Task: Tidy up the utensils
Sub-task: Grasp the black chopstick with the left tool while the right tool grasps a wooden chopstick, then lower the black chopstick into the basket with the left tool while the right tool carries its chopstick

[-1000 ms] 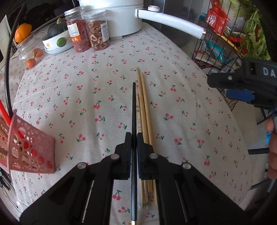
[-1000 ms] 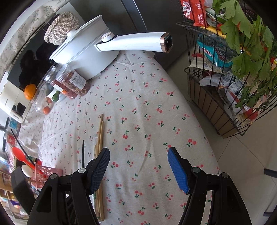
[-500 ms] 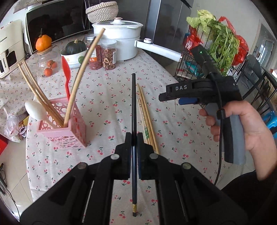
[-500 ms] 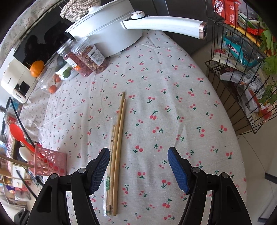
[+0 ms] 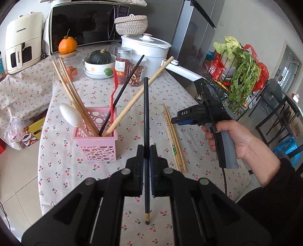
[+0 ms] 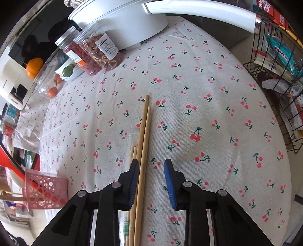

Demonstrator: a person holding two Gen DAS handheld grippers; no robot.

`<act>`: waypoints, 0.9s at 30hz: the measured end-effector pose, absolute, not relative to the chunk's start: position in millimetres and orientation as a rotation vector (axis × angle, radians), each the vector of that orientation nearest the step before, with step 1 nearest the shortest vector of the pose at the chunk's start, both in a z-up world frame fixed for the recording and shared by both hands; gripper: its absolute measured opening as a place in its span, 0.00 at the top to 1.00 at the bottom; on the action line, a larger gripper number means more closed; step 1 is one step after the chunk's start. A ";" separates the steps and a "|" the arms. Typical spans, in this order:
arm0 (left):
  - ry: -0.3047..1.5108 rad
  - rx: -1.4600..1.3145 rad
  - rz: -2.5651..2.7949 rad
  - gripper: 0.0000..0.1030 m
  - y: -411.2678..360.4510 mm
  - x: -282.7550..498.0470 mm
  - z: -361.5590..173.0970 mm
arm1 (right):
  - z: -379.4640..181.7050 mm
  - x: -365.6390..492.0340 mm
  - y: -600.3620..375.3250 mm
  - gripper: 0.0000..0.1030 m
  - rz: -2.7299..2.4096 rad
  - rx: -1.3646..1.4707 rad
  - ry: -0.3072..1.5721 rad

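Note:
My left gripper (image 5: 146, 151) is shut on a black chopstick (image 5: 146, 113) and holds it high above the table, to the right of the pink utensil basket (image 5: 98, 143). The basket holds wooden chopsticks, a black chopstick, a white spoon and a red utensil. Wooden chopsticks (image 5: 173, 136) lie on the cherry tablecloth. My right gripper (image 6: 150, 168) is open, low over those wooden chopsticks (image 6: 144, 136), which run between its fingers next to the left one. It also shows in the left wrist view (image 5: 181, 121).
Two jars (image 6: 92, 51), a white pot with a long handle (image 6: 198, 9), a bowl with a squash (image 5: 100, 64) and an orange (image 5: 67, 45) stand at the table's far side. A wire rack with greens (image 5: 240, 75) stands off the right edge.
My left gripper has risen with the black chopstick and the basket has come into view. My right gripper has dropped toward the wooden chopsticks and narrowed its opening.

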State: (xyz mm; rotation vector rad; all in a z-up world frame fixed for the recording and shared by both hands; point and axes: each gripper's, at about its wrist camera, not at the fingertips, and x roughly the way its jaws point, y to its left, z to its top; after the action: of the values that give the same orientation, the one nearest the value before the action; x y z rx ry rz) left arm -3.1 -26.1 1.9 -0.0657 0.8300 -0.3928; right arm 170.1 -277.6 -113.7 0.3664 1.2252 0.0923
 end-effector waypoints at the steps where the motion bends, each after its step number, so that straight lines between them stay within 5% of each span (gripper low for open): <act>1: 0.834 -0.069 -0.395 0.94 -24.1 -2.0 1.3 | -116.4 172.9 -277.0 0.82 0.086 0.366 1.232; 12: 0.859 -0.094 -0.391 0.94 -15.2 6.0 -1.5 | -114.1 184.2 -237.3 0.88 0.018 0.043 1.248; 19: 0.840 -0.089 -0.379 0.94 -11.9 5.5 0.0 | -110.9 165.6 -252.6 0.94 0.070 0.173 1.200; 27: 0.785 -0.090 -0.388 0.94 -11.4 -9.9 13.4 | -40.6 112.9 -254.0 0.94 0.140 0.193 1.014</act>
State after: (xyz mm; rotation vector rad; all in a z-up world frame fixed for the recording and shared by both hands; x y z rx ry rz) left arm -9.9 -11.4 13.4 -0.0897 0.7847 -0.3883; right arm 112.9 -254.0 -40.6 0.1931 1.0144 0.1404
